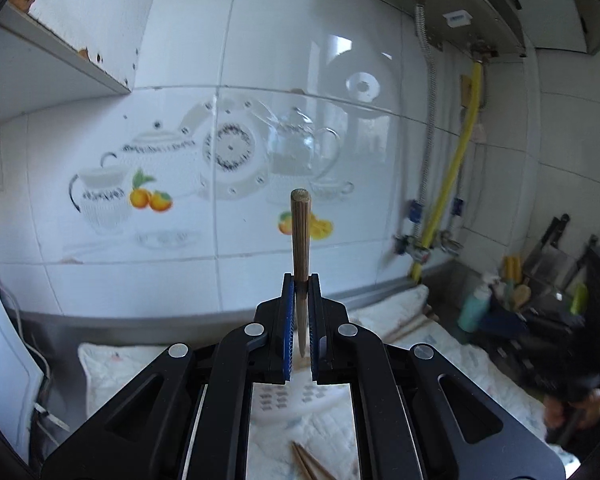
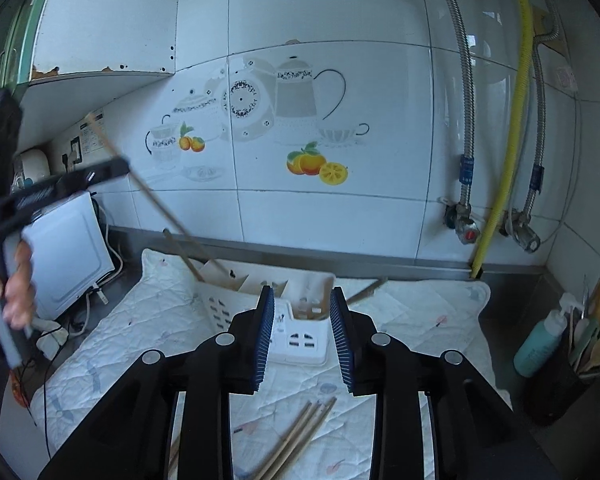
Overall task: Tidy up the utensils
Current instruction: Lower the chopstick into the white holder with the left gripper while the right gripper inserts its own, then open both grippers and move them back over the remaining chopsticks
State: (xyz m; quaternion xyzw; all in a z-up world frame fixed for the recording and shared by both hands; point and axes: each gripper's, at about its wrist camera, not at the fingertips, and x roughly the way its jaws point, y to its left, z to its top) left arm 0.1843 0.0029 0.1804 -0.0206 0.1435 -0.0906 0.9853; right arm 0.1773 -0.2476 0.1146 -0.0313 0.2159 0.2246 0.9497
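While a thin brown wooden chopstick (image 1: 301, 236) is pinched upright by the left claw (image 1: 301, 300), the right claw (image 2: 302, 332) is held spread above the white slotted plastic utensil caddy (image 2: 300, 340).

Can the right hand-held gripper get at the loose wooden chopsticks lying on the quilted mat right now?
Probably yes: the right hand-held gripper is open and empty, and the loose wooden chopsticks lie uncovered on the white quilted mat just below it.

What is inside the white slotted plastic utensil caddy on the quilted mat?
In the white slotted plastic utensil caddy, one wooden chopstick leans in the far-left compartment. The other compartments' floors are hidden behind the walls.
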